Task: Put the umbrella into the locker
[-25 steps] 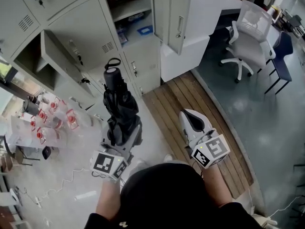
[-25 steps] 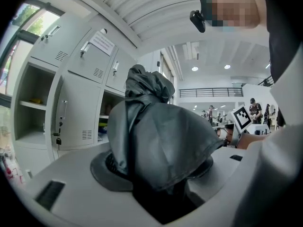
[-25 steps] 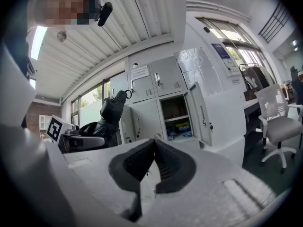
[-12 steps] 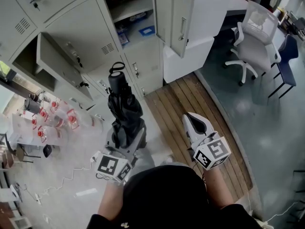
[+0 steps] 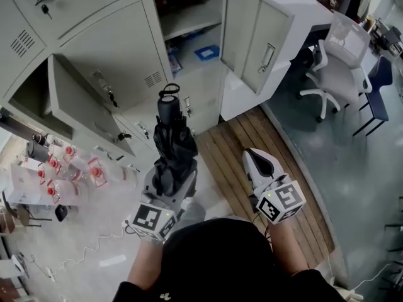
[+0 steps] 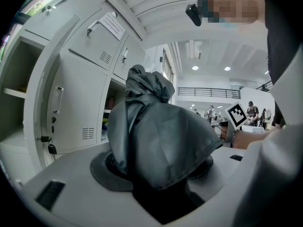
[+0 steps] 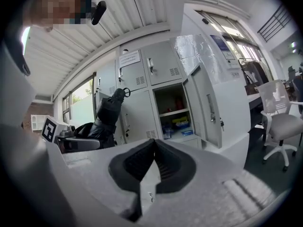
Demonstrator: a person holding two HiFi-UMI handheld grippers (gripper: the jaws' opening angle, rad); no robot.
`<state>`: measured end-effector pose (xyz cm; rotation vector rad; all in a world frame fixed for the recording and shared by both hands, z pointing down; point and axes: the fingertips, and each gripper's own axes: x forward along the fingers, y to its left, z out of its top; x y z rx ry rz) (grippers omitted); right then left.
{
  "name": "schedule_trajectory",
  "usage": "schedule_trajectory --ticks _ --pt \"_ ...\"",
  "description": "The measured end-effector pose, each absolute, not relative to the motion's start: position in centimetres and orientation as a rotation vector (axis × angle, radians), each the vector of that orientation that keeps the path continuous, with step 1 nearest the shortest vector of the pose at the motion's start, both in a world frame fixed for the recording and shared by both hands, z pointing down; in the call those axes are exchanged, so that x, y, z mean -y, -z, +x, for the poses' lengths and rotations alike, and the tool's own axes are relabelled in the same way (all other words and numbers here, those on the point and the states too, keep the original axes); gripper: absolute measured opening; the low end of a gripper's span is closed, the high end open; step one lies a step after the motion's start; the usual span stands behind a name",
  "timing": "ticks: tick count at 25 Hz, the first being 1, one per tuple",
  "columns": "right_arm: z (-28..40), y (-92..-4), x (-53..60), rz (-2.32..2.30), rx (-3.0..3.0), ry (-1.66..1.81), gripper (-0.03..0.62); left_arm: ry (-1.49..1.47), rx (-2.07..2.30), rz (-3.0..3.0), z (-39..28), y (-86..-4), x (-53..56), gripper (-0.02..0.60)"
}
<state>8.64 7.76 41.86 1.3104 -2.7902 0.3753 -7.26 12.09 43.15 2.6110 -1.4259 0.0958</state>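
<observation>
A folded black umbrella (image 5: 172, 145) points toward the lockers, its handle end and wrist loop (image 5: 169, 93) leading. My left gripper (image 5: 169, 182) is shut on its fabric body; in the left gripper view the umbrella (image 6: 158, 136) fills the space between the jaws. An open locker (image 5: 192, 33) with a shelf and blue items (image 5: 206, 52) stands ahead, its door (image 5: 255, 36) swung to the right. My right gripper (image 5: 259, 162) hangs empty to the right, jaws shut tip to tip (image 7: 154, 148). The right gripper view shows the open locker (image 7: 176, 112) and the umbrella (image 7: 108, 115) at left.
A second locker door (image 5: 82, 102) stands open at the left. Clear bottles with red caps (image 5: 69, 168) lie on the floor at left. A white desk (image 5: 296, 11), white office chair (image 5: 337, 61) and a dark chair (image 5: 378, 83) stand at the right. Wooden flooring (image 5: 252, 143) lies below the lockers.
Both grippers and the umbrella have moved closer to the lockers; the open locker and its door now look larger and nearer. The grip on the umbrella is unchanged.
</observation>
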Motion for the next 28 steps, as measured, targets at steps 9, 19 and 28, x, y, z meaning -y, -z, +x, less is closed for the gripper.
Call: schedule_trajectory --ticks 9,19,28 --pt "0.4 -42.6 -2.8 1.384 2.74 -0.395 -0.003 -0.185 1.288 2.645 -11.7 -44.0 -7.3 0.267" --pt "-0.1 -44.2 -0.6 1.467 2.666 -0.444 -0.003 -0.165 1.155 2.661 -10.9 -44.5 -4.6 0.268" --pt "4.6 -44.4 1.6 1.488 2.649 -0.477 -0.003 -0.175 1.156 2.657 -7.0 -44.7 -1.2 0.268"
